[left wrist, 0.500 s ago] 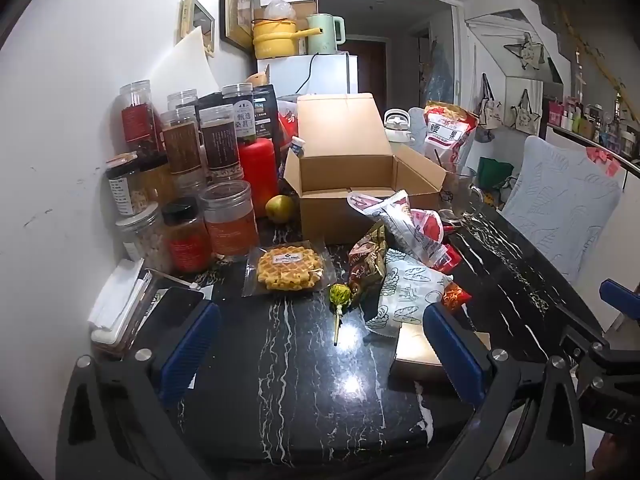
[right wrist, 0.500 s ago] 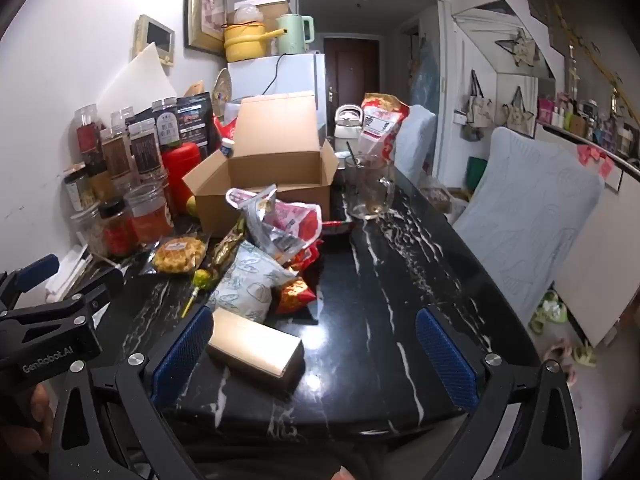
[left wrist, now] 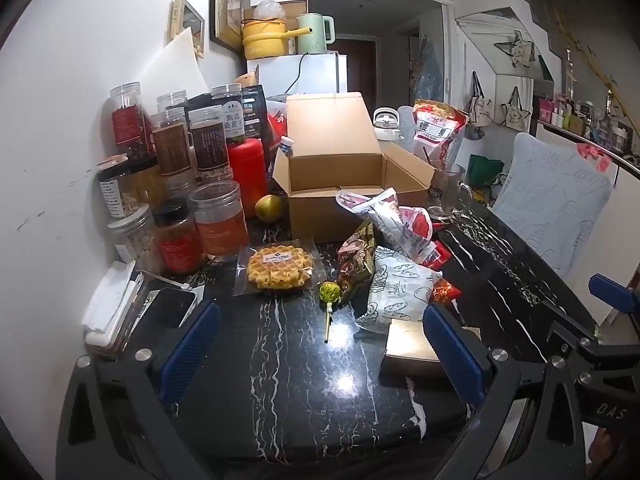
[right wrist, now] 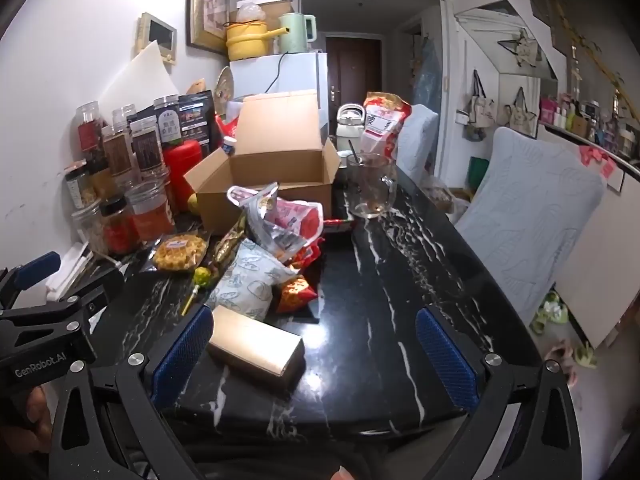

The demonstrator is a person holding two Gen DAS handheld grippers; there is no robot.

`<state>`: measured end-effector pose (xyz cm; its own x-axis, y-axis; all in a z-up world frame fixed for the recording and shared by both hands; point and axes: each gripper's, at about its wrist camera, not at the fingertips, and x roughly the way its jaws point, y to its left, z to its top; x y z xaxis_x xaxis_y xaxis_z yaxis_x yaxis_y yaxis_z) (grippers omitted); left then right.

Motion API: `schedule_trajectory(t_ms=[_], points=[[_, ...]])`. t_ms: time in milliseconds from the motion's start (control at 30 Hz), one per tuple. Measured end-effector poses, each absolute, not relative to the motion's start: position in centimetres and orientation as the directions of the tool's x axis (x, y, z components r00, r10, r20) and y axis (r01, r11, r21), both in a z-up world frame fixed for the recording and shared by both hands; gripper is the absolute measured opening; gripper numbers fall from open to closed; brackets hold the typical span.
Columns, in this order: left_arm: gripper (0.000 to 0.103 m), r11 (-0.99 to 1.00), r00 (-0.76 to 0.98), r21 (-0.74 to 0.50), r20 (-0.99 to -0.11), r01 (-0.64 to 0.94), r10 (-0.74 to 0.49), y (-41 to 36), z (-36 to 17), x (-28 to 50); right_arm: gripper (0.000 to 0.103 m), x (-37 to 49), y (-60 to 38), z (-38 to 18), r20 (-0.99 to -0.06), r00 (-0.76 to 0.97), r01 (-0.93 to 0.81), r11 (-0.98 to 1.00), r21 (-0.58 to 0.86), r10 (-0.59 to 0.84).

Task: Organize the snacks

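Note:
An open cardboard box [left wrist: 336, 184] [right wrist: 276, 172] stands at the back of the black marble table [left wrist: 280, 380] [right wrist: 380, 280]. In front of it lies a heap of snacks: a wrapped waffle [left wrist: 280, 266] [right wrist: 180, 252], a green lollipop [left wrist: 329, 294] [right wrist: 201, 277], a white bread-print bag [left wrist: 400, 292] [right wrist: 250, 280], red and silver packets [left wrist: 400, 220] [right wrist: 288, 220] and a gold box [left wrist: 412, 346] [right wrist: 256, 346]. My left gripper [left wrist: 320, 348] hangs open over the near table, short of the lollipop. My right gripper [right wrist: 314, 354] is open too, the gold box by its left finger.
Several jars [left wrist: 200, 184] [right wrist: 132, 184] and a red canister [left wrist: 248, 172] crowd the wall on the left. A phone [left wrist: 168, 308] and a tissue pack [left wrist: 110, 304] lie near left. A glass mug [right wrist: 370, 190] and a red bag [right wrist: 384, 124] stand right of the box; padded chairs [right wrist: 532, 224] line the right edge.

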<state>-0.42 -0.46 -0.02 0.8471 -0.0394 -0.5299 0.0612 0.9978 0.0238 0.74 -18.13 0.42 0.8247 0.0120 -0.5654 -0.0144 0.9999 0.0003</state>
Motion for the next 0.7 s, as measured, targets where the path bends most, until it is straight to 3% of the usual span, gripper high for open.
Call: schedule_trajectory(t_ms=[700], points=[[0.103, 0.998, 0.842, 0.011, -0.538, 0.060, -0.044, -0.17, -0.08, -0.48, 0.103, 0.64, -18.20, 0.41, -0.564, 0.826, -0.025, 1.000, -0.003, 0.019]])
